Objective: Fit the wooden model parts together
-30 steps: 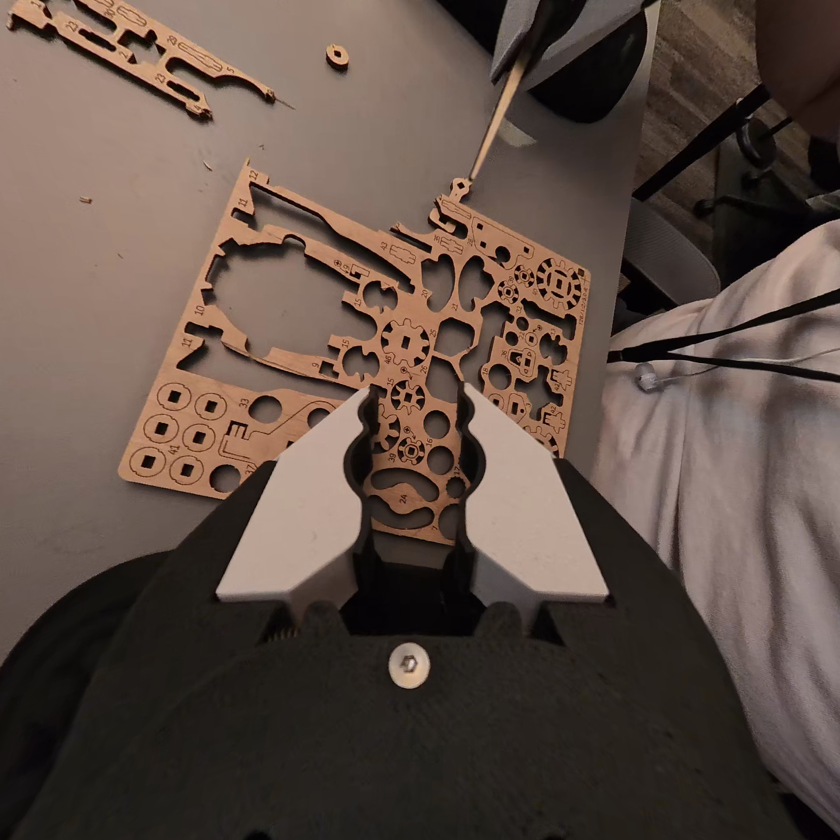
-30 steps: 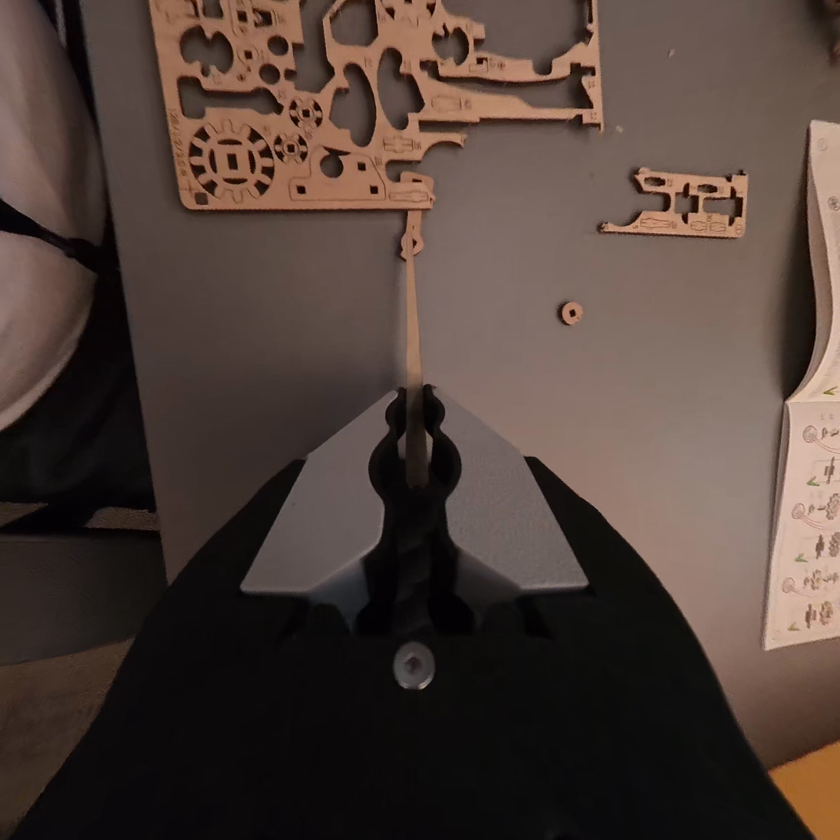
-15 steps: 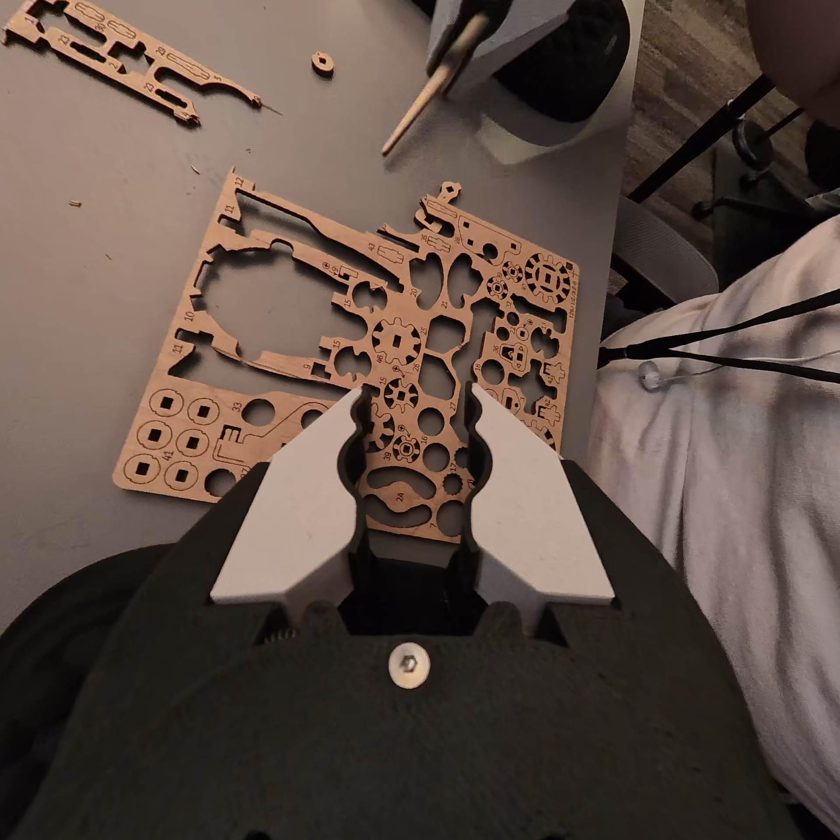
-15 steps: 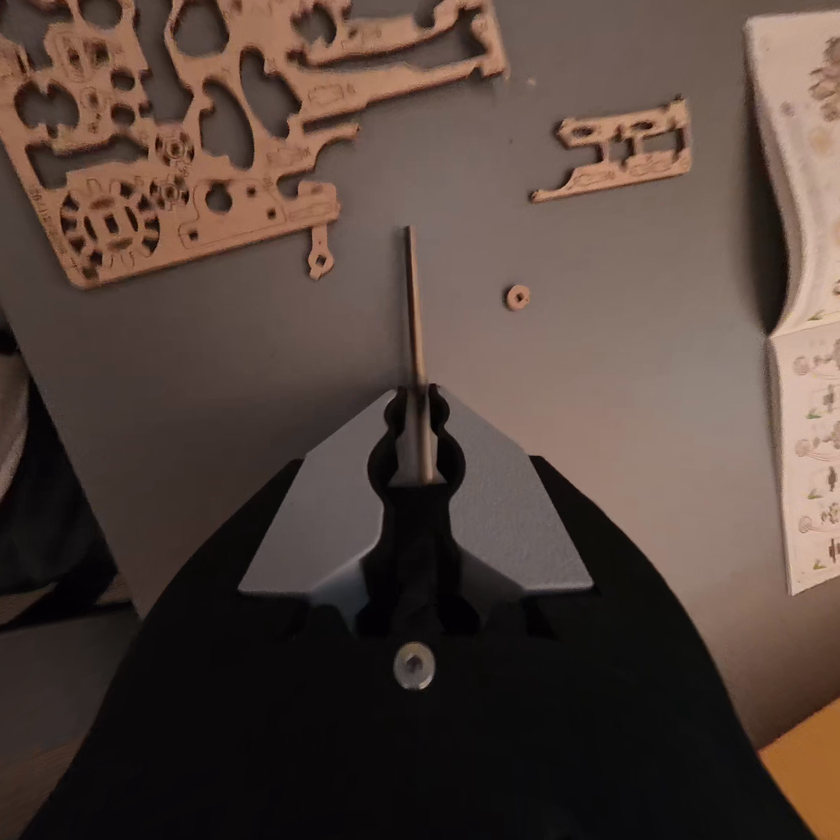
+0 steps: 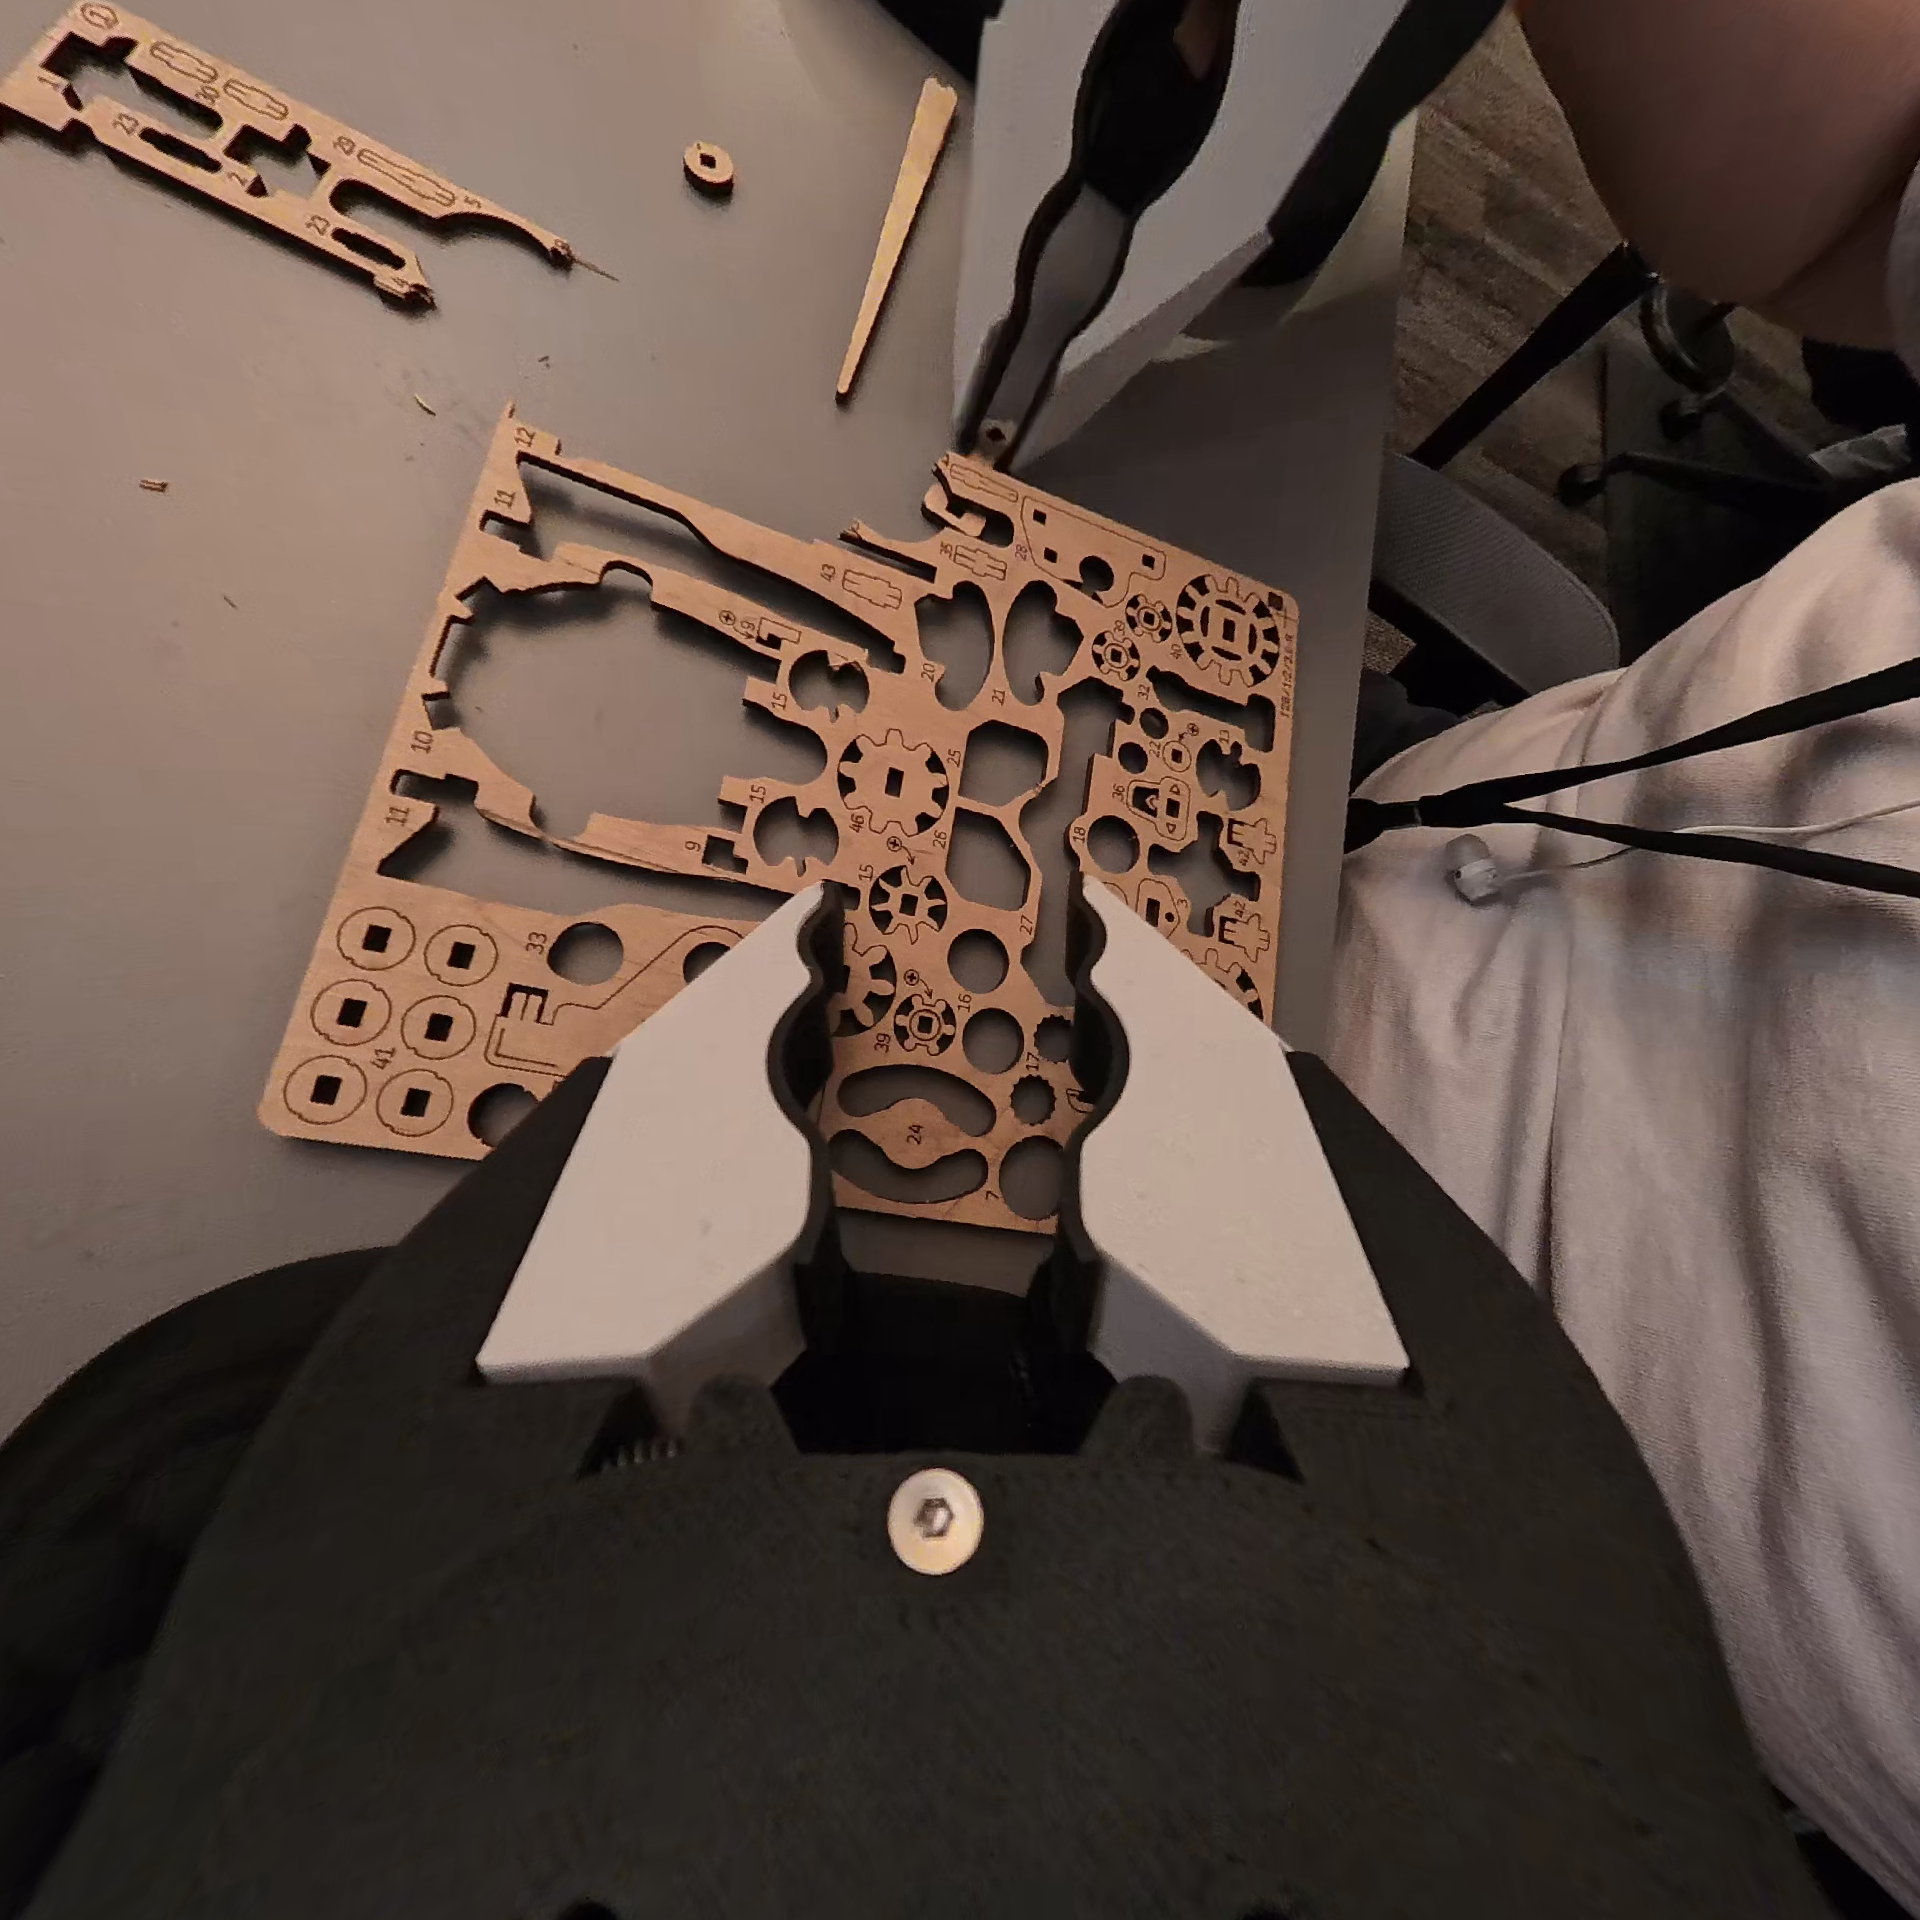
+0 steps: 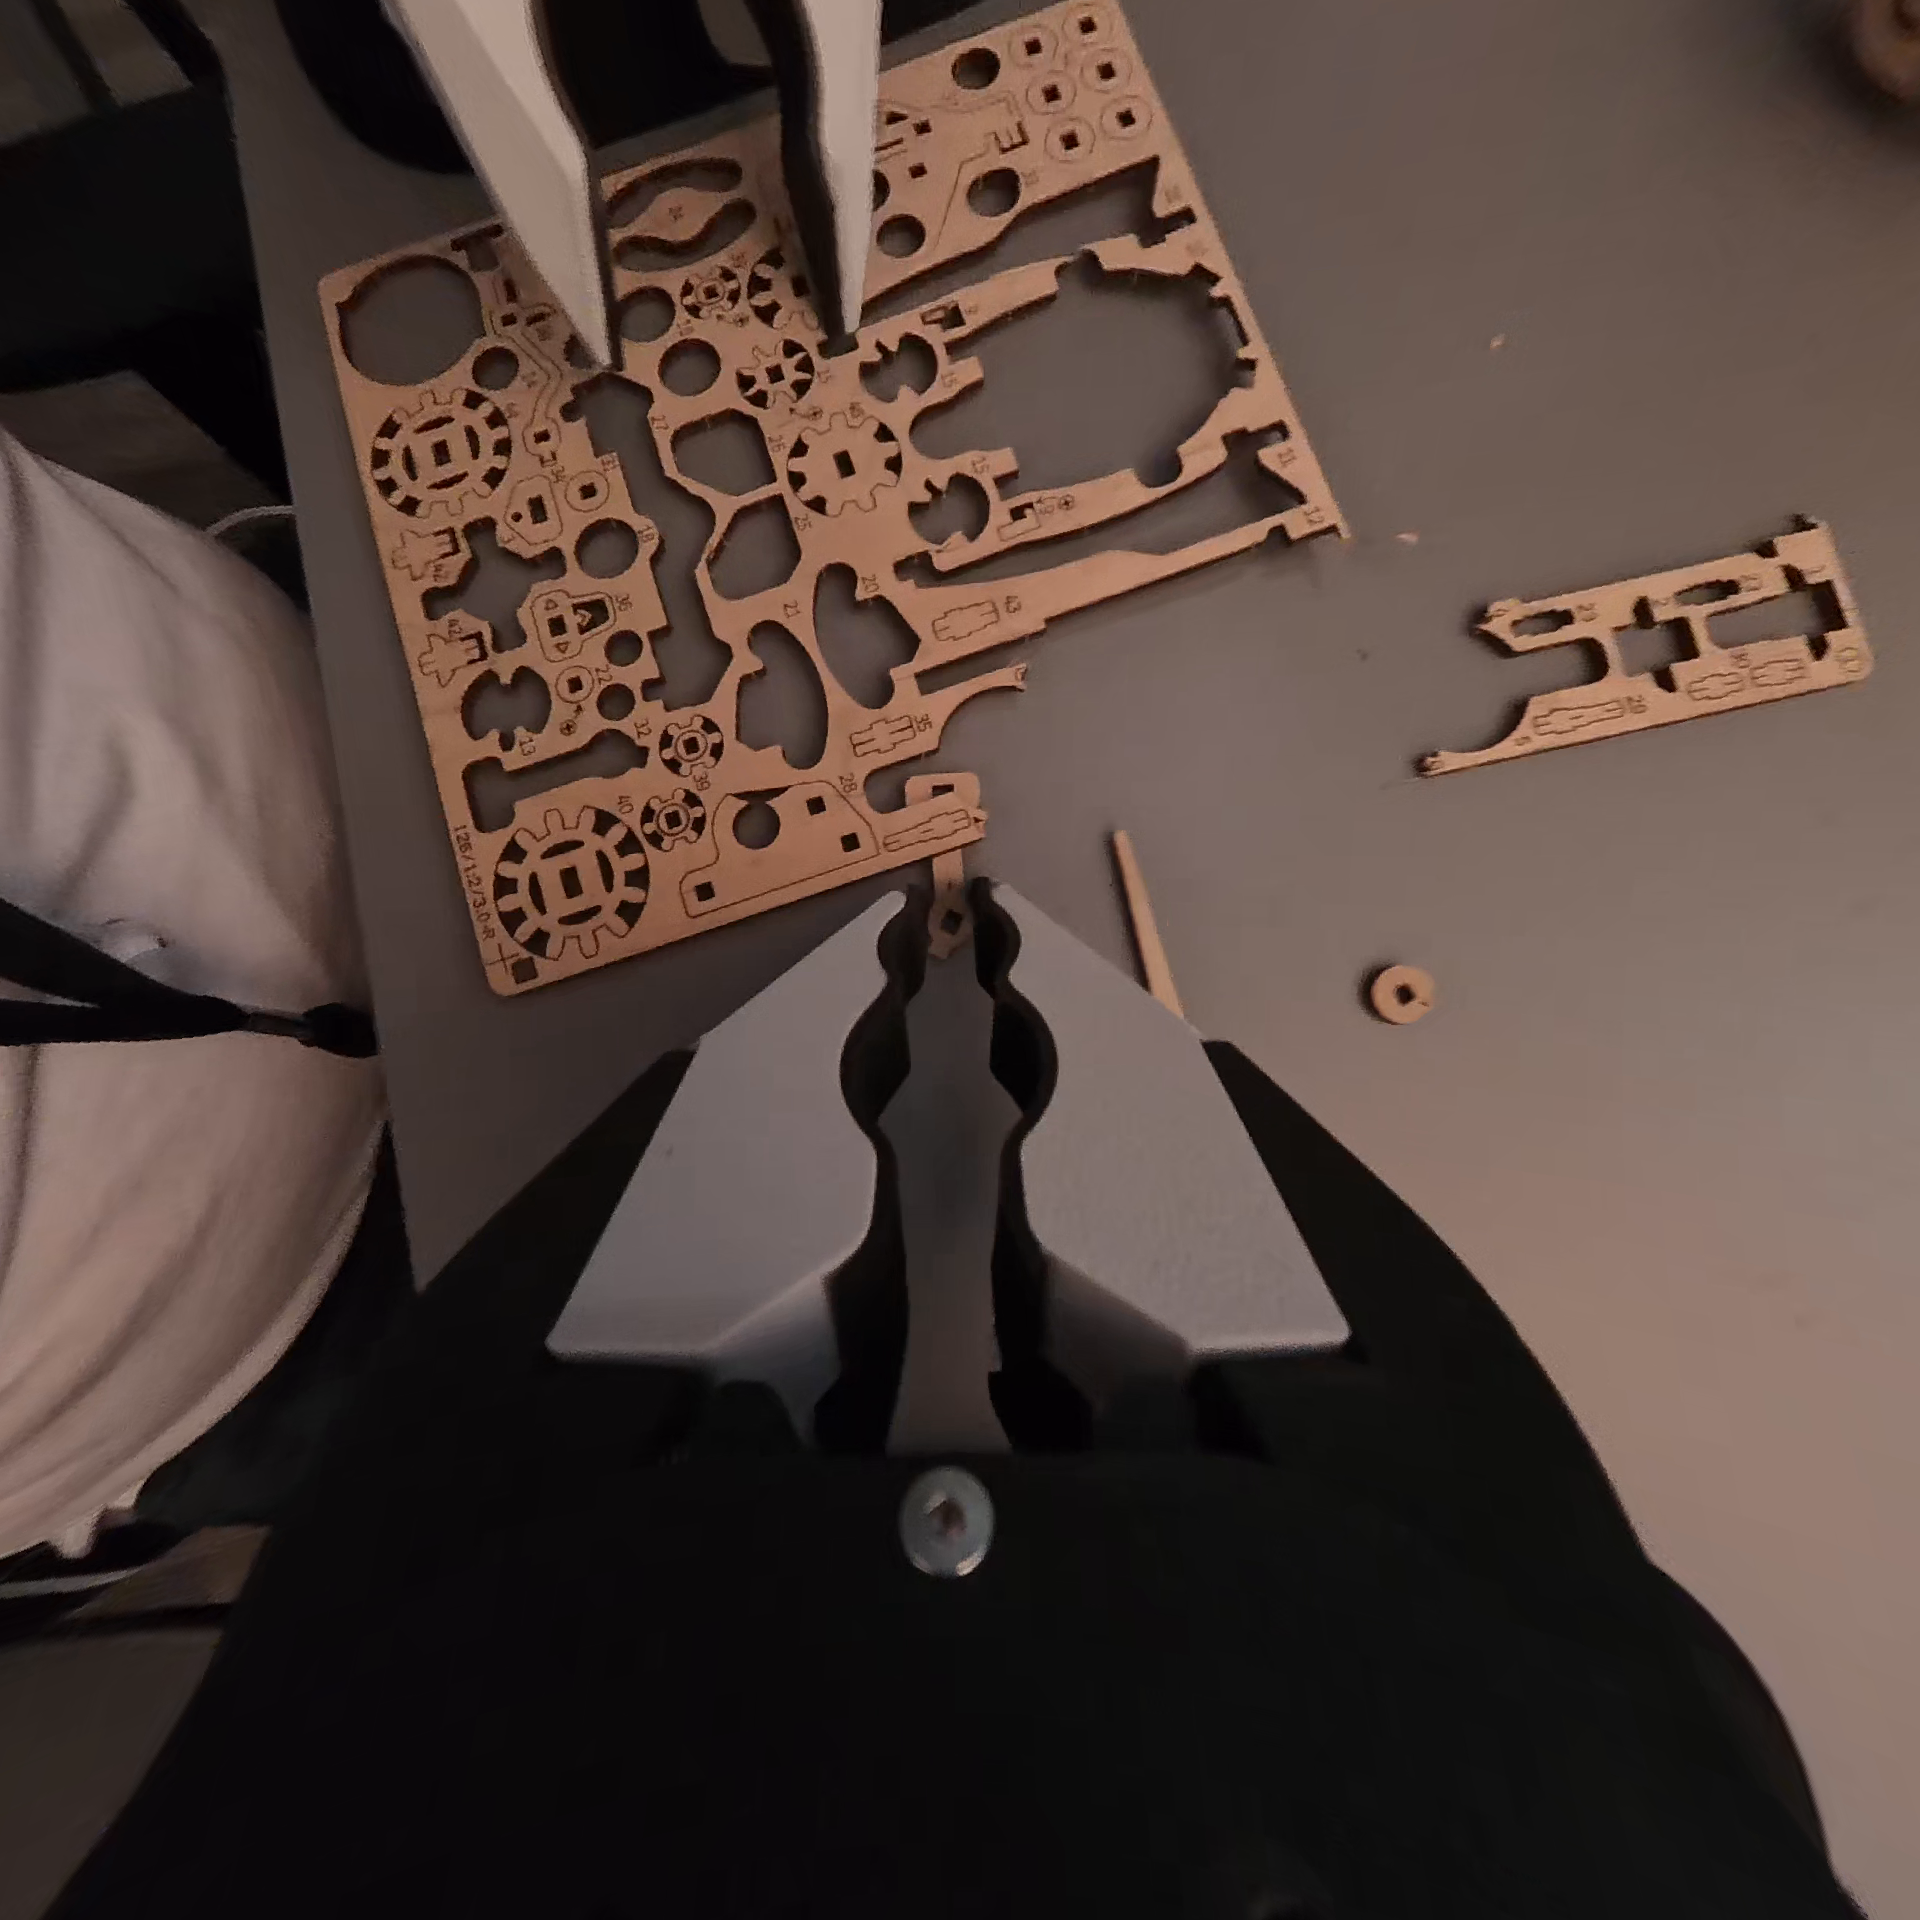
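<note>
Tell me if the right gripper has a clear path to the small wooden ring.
Probably yes. The right gripper is open and empty, and the small wooden ring lies alone on bare grey table; only the thin wooden stick lies between them.

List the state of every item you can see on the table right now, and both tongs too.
Left tongs: open, tips over the sheet.
Right tongs: open, tips either side of a small tab at the sheet's corner.
Wooden parts sheet: flat on the table, many pieces already punched out.
Wooden stick: lying loose.
Small wooden ring: lying loose.
Broken-off sheet strip: flat, apart from the sheet.
</note>
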`<state>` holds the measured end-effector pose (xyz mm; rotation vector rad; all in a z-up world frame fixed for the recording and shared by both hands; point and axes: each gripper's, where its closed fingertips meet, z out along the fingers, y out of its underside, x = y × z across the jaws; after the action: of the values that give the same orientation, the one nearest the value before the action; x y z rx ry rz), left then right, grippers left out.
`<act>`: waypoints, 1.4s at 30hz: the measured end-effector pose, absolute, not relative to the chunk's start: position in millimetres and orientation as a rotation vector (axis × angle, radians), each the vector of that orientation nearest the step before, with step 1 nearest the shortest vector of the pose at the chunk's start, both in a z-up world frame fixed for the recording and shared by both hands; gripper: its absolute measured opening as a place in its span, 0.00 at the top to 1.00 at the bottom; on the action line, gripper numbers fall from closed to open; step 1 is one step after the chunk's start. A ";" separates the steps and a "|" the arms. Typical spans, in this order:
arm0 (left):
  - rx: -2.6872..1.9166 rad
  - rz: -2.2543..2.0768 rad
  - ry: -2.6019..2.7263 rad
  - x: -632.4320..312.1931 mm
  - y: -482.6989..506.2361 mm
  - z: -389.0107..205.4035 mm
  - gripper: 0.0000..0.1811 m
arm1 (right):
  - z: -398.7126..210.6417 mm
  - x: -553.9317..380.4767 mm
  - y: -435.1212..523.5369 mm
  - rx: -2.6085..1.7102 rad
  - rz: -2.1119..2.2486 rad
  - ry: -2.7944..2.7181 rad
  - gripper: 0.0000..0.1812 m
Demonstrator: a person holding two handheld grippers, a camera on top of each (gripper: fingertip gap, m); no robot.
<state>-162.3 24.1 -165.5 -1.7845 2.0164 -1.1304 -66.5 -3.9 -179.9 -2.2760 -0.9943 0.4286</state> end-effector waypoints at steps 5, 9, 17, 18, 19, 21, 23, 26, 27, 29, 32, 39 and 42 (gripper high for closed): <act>-1.780 -1.148 2.014 -162.5 23.4 -164.8 0.78 | -179.1 -52.5 6.2 -2.311 0.263 -1.027 0.97; -1.789 -1.172 2.013 -163.7 22.4 -164.5 0.78 | -171.8 -27.7 4.0 -2.352 0.021 -1.119 0.97; -1.803 -1.198 2.045 -164.5 21.7 -165.0 0.81 | -168.2 -17.6 42.4 -2.341 0.174 -1.091 0.97; -1.809 -1.208 2.040 -164.5 21.9 -164.8 0.81 | -173.7 -17.9 45.6 -2.348 0.170 -1.111 0.97; -1.817 -1.220 2.034 -164.5 22.1 -164.3 0.81 | -178.5 -18.2 46.6 -2.358 0.174 -1.126 0.97; -1.818 -1.239 2.021 -164.6 21.9 -163.1 0.80 | -175.8 -20.2 46.4 -2.340 0.221 -1.114 0.96; -1.811 -1.260 2.012 -164.4 21.7 -161.1 0.80 | -163.0 -13.5 42.5 -2.284 0.240 -1.088 0.96; -1.819 -1.310 1.993 -164.0 22.0 -158.2 0.80 | -142.0 4.0 31.1 -2.175 0.301 -1.037 0.95; -1.829 -1.327 1.986 -163.9 22.4 -157.4 0.80 | -139.3 11.1 29.4 -2.157 0.317 -1.012 0.95; -1.855 -1.345 1.977 -163.1 23.8 -157.1 0.81 | -137.2 18.4 29.3 -2.120 0.359 -0.983 0.95; -1.880 -1.320 1.992 -160.5 27.3 -160.2 0.83 | -139.9 15.1 32.3 -2.079 0.423 -1.023 0.95; -1.920 -1.218 2.024 -149.4 45.1 -168.2 0.86 | -151.2 12.9 49.2 -2.063 0.461 -1.247 0.95; -1.949 -1.226 2.010 -145.0 51.9 -168.6 0.87 | -150.0 11.8 56.5 -2.005 0.533 -1.225 0.95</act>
<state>-145.0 51.9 -168.6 -1.9488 2.0098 -1.2259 11.8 56.5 -150.0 -2.0053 -1.2254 0.5331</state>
